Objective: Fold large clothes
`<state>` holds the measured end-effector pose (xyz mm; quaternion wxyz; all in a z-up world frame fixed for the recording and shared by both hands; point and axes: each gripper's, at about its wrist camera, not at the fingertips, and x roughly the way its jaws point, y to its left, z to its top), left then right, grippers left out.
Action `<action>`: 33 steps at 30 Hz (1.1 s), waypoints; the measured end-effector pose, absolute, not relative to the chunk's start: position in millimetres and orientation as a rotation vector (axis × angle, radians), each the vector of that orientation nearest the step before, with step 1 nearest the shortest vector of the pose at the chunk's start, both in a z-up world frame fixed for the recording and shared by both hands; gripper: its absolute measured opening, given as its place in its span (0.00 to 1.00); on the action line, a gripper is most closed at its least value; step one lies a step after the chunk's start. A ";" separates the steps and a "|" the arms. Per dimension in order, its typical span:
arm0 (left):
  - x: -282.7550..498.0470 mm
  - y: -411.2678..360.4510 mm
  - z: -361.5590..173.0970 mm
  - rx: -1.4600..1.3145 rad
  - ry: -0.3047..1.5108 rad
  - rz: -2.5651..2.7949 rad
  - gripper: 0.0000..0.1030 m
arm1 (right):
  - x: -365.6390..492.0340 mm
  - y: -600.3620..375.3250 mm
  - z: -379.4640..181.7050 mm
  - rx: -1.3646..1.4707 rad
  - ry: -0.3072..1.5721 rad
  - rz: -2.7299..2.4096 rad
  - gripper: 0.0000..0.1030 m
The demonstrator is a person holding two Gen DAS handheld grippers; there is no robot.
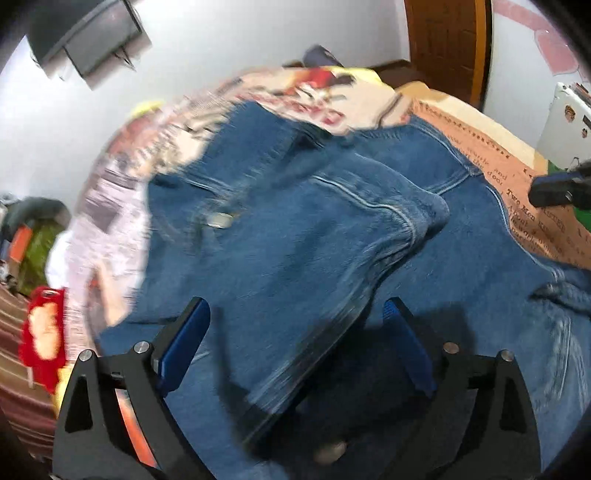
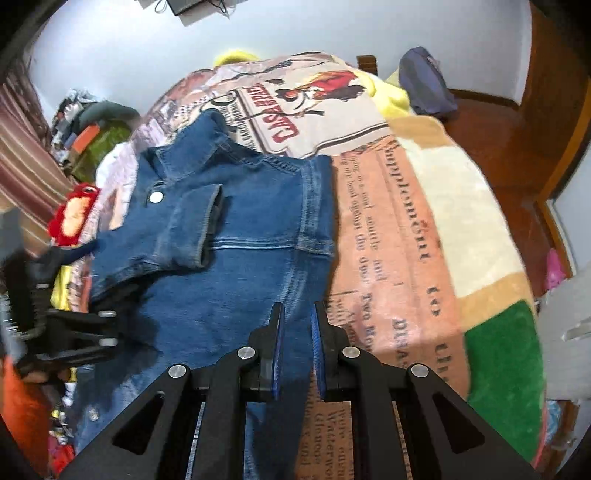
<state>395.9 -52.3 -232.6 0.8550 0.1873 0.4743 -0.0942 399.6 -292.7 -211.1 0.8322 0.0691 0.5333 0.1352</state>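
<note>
Left wrist view, from left to right. Far left edge: striped curtain (image 1: pixel 14 332), red phone case (image 1: pixel 42 325) with a pale centre, green bundle (image 1: pixel 35 247) above it. Upper left: dark grey box (image 1: pixel 92 33) fixed on a white wall (image 1: pixel 221 44). Centre: blue denim jacket (image 1: pixel 295 229), blurred, spread over a printed blanket (image 1: pixel 303 92) on a bed; a cuffed sleeve folded across the jacket's body, metal button (image 1: pixel 220 220) left of centre. Bottom centre: left gripper (image 1: pixel 295 314) with blue-padded tongs spread wide above the denim, nothing pinched. Right edge, mid height: tip of the right gripper (image 1: pixel 554 192) over the peach, text-printed part of the blanket. Upper right: wooden door (image 1: pixel 447 48); white cabinet (image 1: pixel 565 122) below it.

Right wrist view, from left to right. Left edge, lower half: left gripper (image 2: pixel 74 332), black, blurred, at the jacket's near left edge. Left of centre: denim jacket (image 2: pixel 240 229) lying flat on the blanket (image 2: pixel 406 229), collar toward the top, sleeve folded across the chest, button (image 2: pixel 156 196) beside the cuff. Bottom centre: right gripper (image 2: pixel 297 310), tongs drawn nearly together with a thin gap; whether any cloth sits between them cannot be told. Right: cream and green blanket panels, yellow pillow (image 2: pixel 391 96), purple bag (image 2: pixel 428 81), wooden floor (image 2: pixel 498 129).
</note>
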 end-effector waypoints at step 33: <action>364.1 133.3 -208.6 -0.036 0.947 0.136 0.16 | 397.0 -262.9 -251.6 0.098 1.207 0.326 0.10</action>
